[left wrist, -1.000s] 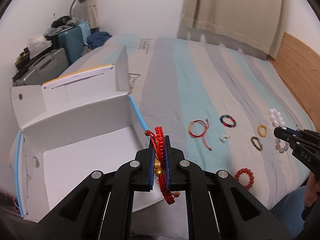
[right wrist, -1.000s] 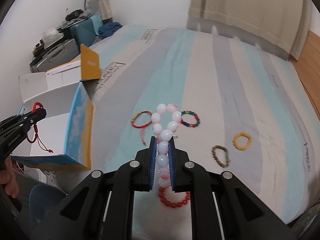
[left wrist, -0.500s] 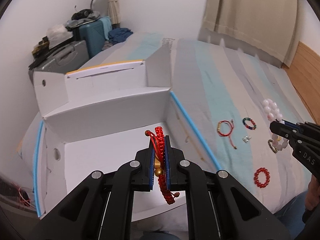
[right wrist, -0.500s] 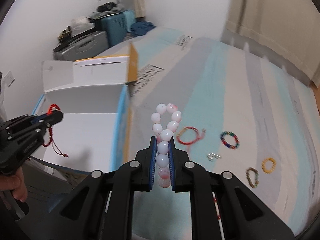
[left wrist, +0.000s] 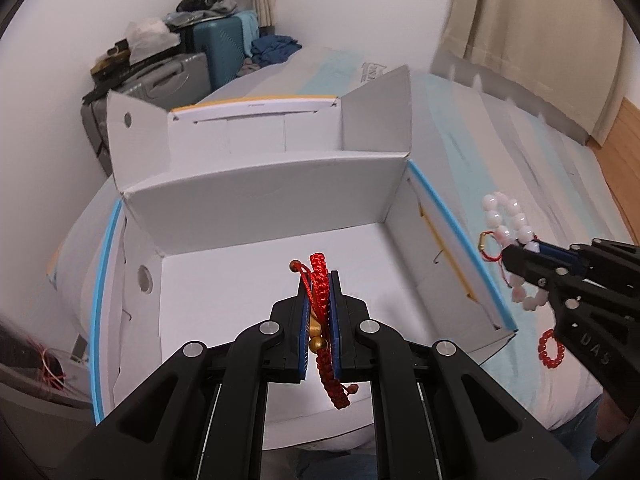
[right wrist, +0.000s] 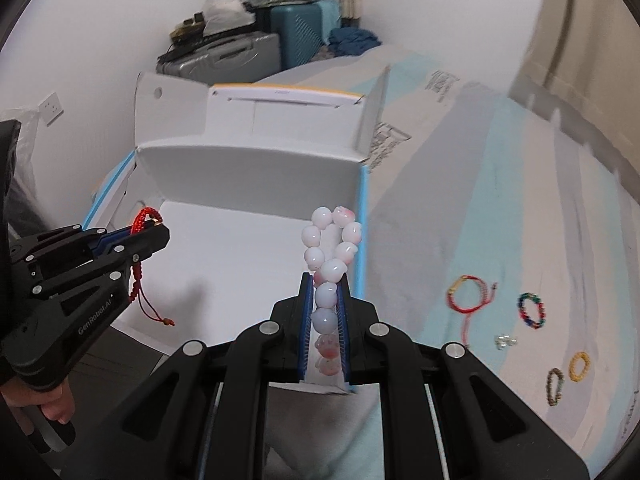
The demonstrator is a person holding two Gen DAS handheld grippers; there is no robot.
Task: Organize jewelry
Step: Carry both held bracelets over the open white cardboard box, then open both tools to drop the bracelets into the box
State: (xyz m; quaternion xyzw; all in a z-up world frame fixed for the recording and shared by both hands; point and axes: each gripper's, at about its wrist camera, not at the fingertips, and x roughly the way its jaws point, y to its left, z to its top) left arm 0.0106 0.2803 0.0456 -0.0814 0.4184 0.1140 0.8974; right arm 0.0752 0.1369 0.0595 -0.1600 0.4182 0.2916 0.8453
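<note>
— What have you got in your left gripper [left wrist: 319, 316]?

— My jaws are pressed together on a red braided bracelet [left wrist: 320, 284] with a gold bead. It stands up between the blue pads, its tail hanging below, and I hold it above the white floor of the open cardboard box [left wrist: 256, 200] on the bed [right wrist: 500, 208].

— And the right gripper [right wrist: 326, 312]?

— Its jaws are clamped on a bracelet of pale pink beads [right wrist: 330, 240]. The loop sticks up past the fingertips, over the box's right edge with the blue stripe.

— What lies on the bed?

— Beside the box, to the right: a red cord bracelet [right wrist: 466, 296], a multicoloured bead bracelet [right wrist: 532, 310], a small silvery piece [right wrist: 505, 341], a yellow ring of beads [right wrist: 579, 366] and a brownish one [right wrist: 555, 386] just beside it. From the left wrist view I also see a red bead bracelet [left wrist: 551, 348] near the box's front corner.
</note>
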